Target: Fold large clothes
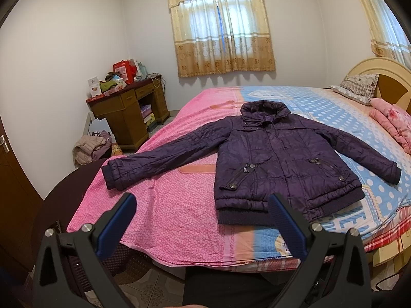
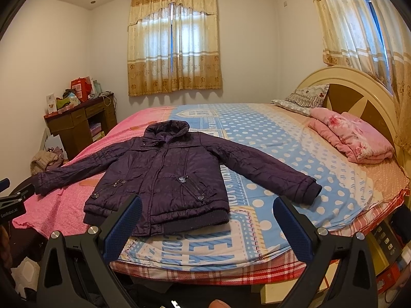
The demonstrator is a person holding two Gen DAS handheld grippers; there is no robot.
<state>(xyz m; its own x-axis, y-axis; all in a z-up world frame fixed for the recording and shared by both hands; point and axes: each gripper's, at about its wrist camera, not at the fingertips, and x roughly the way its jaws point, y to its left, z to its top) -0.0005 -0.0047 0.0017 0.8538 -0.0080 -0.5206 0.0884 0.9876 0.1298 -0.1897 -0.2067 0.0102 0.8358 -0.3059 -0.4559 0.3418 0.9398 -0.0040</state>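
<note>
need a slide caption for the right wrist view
Right tool open above the bed's near edge, facing a purple jacket laid flat, front up, sleeves spread, still unfolded.

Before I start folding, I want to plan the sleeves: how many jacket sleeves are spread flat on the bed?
2. One sleeve reaches over the pink side; the other sleeve lies on the blue dotted side.

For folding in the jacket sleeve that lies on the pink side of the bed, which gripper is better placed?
Probably left. The left gripper, open, faces that sleeve directly; the right gripper faces the jacket body and other sleeve.
</note>
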